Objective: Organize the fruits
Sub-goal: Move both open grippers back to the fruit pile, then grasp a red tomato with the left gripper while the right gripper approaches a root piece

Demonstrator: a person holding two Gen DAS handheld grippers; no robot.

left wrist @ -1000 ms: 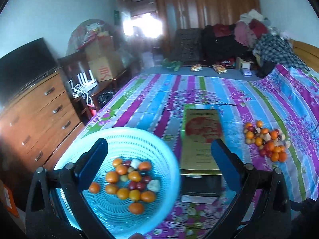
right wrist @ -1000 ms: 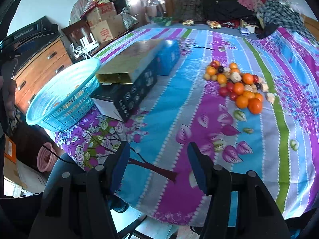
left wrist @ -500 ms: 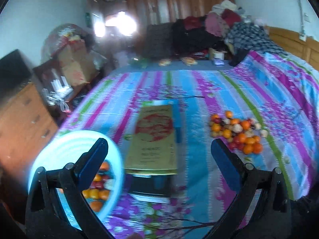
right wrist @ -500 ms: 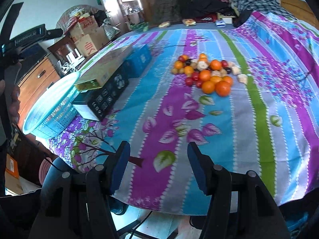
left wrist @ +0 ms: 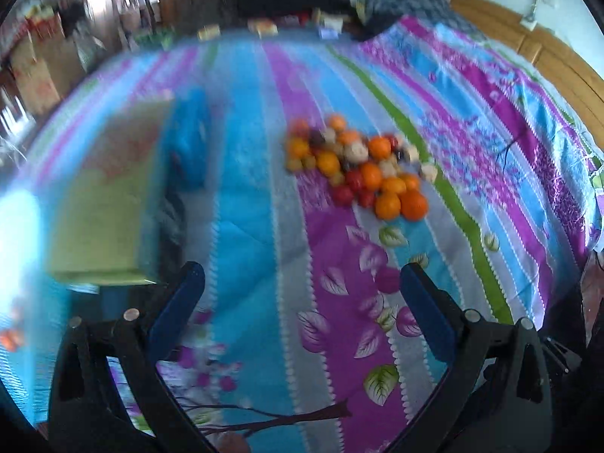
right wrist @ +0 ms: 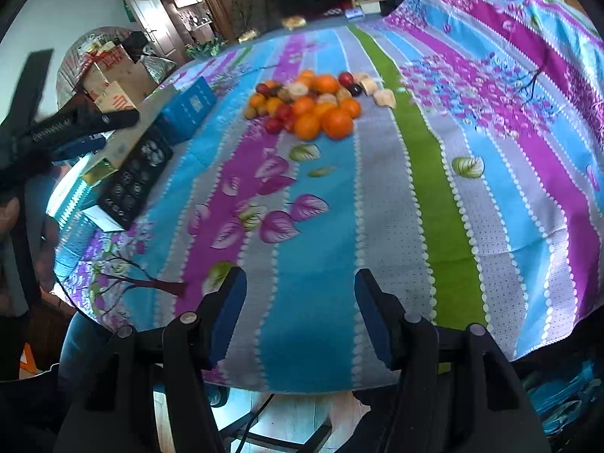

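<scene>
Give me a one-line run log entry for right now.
left gripper: open, empty | right gripper: open, empty | fruit pile: loose on bedspread | no contact yet

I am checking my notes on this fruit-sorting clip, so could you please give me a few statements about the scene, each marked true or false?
1. The fruit pile lies on the striped bedspread. True.
2. The right gripper holds an orange. False: nothing sits between its fingers, which stand apart.
3. The left gripper is open and empty. True.
4. The pile holds only oranges. False: red, dark and pale pieces lie among them.
5. The blue box lies to the right of the fruit pile in the right wrist view. False: it lies to the left.
</scene>
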